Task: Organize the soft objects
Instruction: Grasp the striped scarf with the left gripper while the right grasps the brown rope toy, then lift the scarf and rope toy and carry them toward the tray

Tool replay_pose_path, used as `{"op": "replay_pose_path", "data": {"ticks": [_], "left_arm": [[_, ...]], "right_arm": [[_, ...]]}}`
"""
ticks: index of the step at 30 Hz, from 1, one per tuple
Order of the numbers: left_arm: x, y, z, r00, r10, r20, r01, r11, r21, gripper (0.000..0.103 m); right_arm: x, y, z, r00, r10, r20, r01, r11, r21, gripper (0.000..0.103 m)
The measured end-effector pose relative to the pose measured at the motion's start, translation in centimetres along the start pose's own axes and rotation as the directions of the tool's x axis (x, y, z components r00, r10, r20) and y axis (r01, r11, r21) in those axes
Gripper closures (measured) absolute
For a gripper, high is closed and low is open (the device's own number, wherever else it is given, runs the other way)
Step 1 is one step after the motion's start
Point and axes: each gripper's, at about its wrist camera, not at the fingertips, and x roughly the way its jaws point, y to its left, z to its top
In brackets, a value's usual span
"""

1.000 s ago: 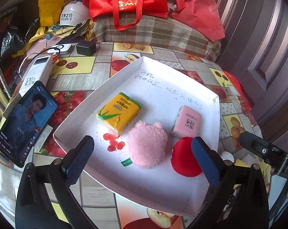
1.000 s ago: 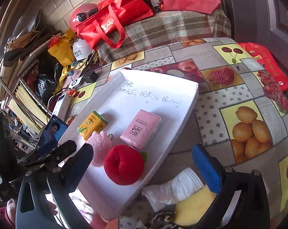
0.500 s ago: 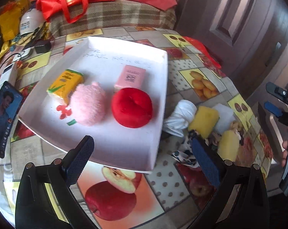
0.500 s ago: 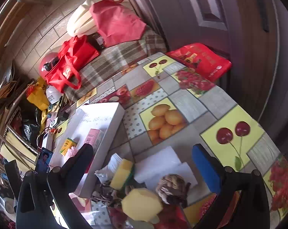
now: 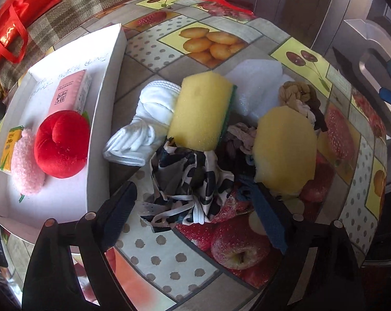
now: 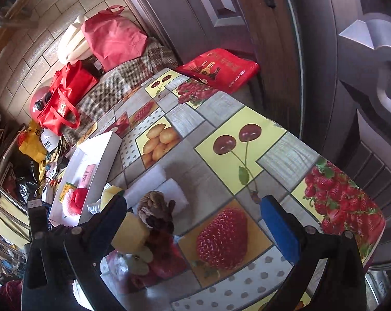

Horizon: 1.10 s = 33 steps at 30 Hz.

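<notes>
A white tray (image 5: 97, 119) at the left holds a red plush (image 5: 62, 145), a pink fluffy ball (image 5: 25, 165), a pink tissue pack (image 5: 67, 92) and a yellow tissue pack (image 5: 10, 146). Right of it lies a pile: white cloth (image 5: 148, 119), yellow sponge (image 5: 200, 111), black-and-white cloth (image 5: 193, 178), yellow round sponge (image 5: 283, 150), braided rope (image 5: 299, 96), white foam (image 5: 255, 83). My left gripper (image 5: 195, 207) is open, its fingers on either side of the black-and-white cloth. My right gripper (image 6: 193, 212) is open above the table, right of the pile (image 6: 154, 215).
The round table (image 6: 221, 119) has a fruit-print cover and ends near a dark door at the right. Red bags (image 6: 65, 98) and a plaid cushion (image 6: 117, 83) sit behind it. A red packet (image 6: 218, 67) lies at the far edge.
Both grippers swung right, away from the tray. The left one now sits low over the pile of soft things. The right one now faces the table's right part.
</notes>
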Motion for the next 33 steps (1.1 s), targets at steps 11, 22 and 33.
{"op": "replay_pose_path", "data": {"ticks": [11,22,33], "left_arm": [[-2.5,0.3,-2.9,0.997,-0.06,0.048,0.065,0.991,-0.116,0.062],[-6.9,2.9,-5.5,0.993,0.025,0.118,0.005,0.969,-0.245,0.061],[-12.7,4.7,-4.3,0.957,0.062,0.283,0.021,0.959,-0.283,0.061]], "right_arm": [[6.1,4.4,-0.1,0.988,0.043,-0.147,-0.068,0.983,-0.171,0.0],[10.7,8.0,-1.6,0.972,-0.074,-0.222,0.001,0.95,-0.312,0.038],[3.2,8.2,0.8,0.996,0.069,-0.064,-0.084,0.956,-0.281,0.08]]}}
